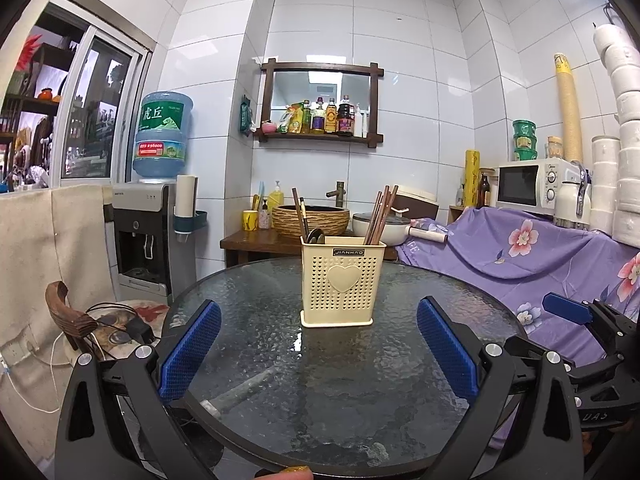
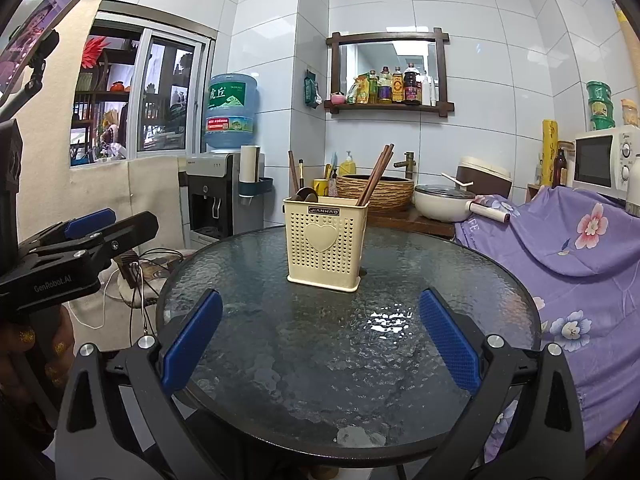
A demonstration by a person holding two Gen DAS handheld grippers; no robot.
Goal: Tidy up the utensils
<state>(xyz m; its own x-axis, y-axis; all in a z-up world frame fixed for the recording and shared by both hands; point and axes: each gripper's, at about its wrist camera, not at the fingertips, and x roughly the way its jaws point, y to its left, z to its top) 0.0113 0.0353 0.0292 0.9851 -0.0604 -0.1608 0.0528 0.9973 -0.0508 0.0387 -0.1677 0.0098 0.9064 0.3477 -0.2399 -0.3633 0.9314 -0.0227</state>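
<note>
Low in both frames, the left gripper (image 1: 319, 344) and right gripper (image 2: 320, 334) hang with blue ribbed pads spread wide, holding nothing, over the near rim of a round pebbled-glass table (image 1: 248, 364). Bare glass lies between them and the cream perforated utensil holder (image 1: 340, 280), upright at frame centre. Wooden chopsticks (image 1: 382, 216) lean in its right side, dark spoons (image 1: 316, 235) on its left. Beyond, a woven-rimmed basin (image 1: 310, 220) and purple floral cloth (image 1: 520, 248) at right.

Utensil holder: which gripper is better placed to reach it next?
Marginally the left: the holder sits centred between its open fingers. From the right it lies slightly left of centre. Both are open and empty.
</note>
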